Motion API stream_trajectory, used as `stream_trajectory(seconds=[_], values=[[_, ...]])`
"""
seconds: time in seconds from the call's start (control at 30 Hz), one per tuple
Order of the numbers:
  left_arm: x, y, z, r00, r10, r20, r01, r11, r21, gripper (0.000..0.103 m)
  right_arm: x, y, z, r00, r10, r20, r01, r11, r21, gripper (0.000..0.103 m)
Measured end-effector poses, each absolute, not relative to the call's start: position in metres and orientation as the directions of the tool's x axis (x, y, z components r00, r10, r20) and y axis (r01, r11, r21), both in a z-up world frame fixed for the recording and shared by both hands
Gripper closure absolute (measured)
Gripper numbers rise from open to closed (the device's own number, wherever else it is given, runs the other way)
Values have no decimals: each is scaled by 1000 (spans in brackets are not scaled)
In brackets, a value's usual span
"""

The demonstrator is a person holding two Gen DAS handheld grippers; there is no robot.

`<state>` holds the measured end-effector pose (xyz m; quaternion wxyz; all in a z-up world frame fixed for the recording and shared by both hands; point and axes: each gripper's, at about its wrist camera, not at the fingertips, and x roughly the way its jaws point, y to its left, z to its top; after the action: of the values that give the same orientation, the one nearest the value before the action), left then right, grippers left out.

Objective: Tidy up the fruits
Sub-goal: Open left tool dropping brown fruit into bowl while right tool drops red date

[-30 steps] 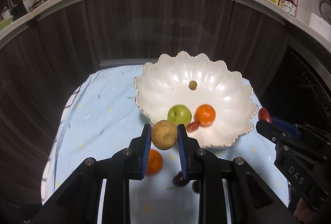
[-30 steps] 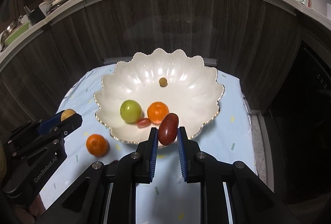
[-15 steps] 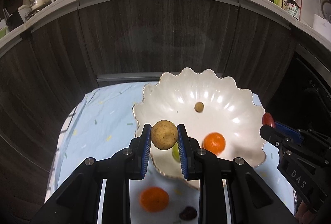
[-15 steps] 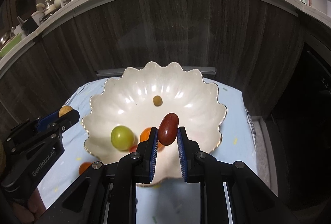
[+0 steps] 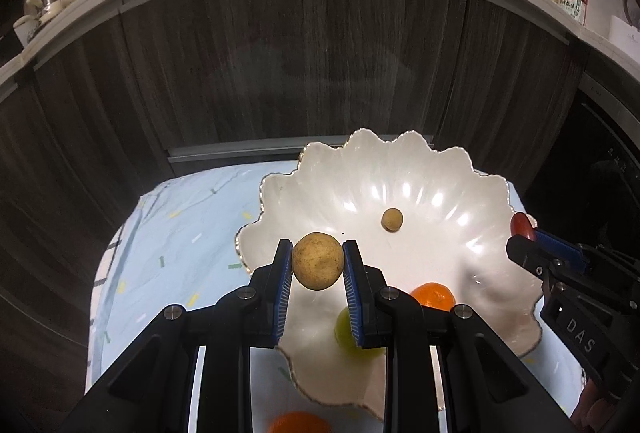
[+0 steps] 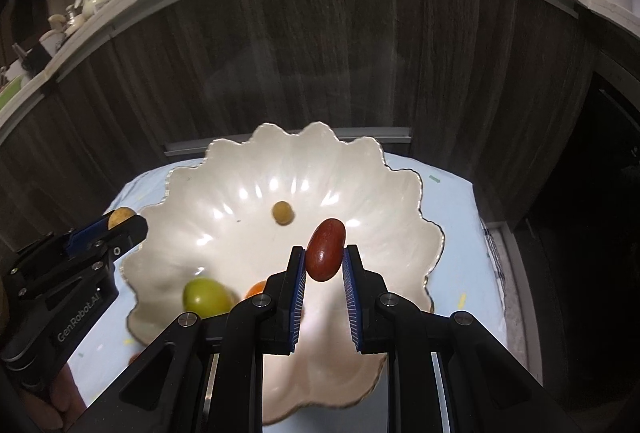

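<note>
Green fruit point(image 5: 344, 329) half hidden (behind finger); tangerine point(image 5: 298, 427) edge-cropped, blurred.

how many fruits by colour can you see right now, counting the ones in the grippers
orange: 2, one in the bowl, one on the cloth
green: 1
tan/brown: 2, small one in the bowl, bigger one in the left gripper
dark red: 1, in the right gripper
total: 6

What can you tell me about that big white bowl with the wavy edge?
The white bowl is wide and shallow, glossy like glazed ceramic, with a scalloped rim edged in a thin metallic line. It sits upright on a pale blue cloth. Inside lie a green fruit, an orange and a small tan ball.
</note>
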<state>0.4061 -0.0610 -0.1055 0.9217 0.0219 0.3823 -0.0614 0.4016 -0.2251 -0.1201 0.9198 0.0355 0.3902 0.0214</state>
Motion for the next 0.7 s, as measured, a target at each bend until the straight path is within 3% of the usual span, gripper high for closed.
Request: stream_trajectory(seconds=[0.37,0.5,0.53,0.63,0.7], values=[[427,-67,-124,650,-117,-751,159,987,-17,77,421,-230,-136,666,71,-742,2,995,97,83],[427,-68,-123,649,-115,-752,157,987,-16,64,423,-232,-139,655,81,-752,5,994,112,81],[426,-68,-123,649,-116,-752,158,987,-16,64,423,-233,-139,655,81,-751,6,994,112,79],[425,-68,-122,647,-112,-755,157,988,-13,56,421,-233,-137,662,71,-746,14,994,108,57],[423,-68,-120,650,-109,-752,157,988,-7,54,419,-235,-135,672,54,-739,30,995,99,50]])
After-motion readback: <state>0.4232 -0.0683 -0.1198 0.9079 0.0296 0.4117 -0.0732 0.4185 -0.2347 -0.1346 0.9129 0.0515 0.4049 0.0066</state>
